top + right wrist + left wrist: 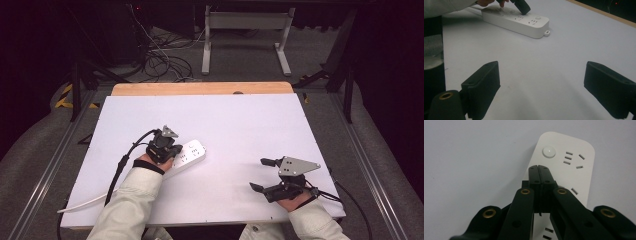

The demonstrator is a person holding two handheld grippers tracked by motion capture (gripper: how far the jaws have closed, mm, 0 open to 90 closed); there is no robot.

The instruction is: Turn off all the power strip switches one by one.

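Our left claw has its two black jaws pressed flat together with nothing between them, and the joined tips hang over the top face of the white rectangular plastic power strip. In the left gripper view the round white switch button lies just ahead of the tips and a little to one side, near the rounded end of the strip; whether the tips touch the plastic we cannot tell. The strip's long axis runs on from the claw toward that button end, so we judge that a short push forward along the strip would bring the closed tips onto the button. Rows of socket slots lie just beside the button, on the far side from the tips.

Farther out, our right claw sits well apart from the strip, near the table's front edge, its jaws spread wide with only bare surface between them. From the right gripper view the strip lies well ahead and off to the left, with the left claw above it. We take the left hand to be much the nearer one for this work.

Beneath it all is the white table, with the strip's pale cord trailing back toward us.
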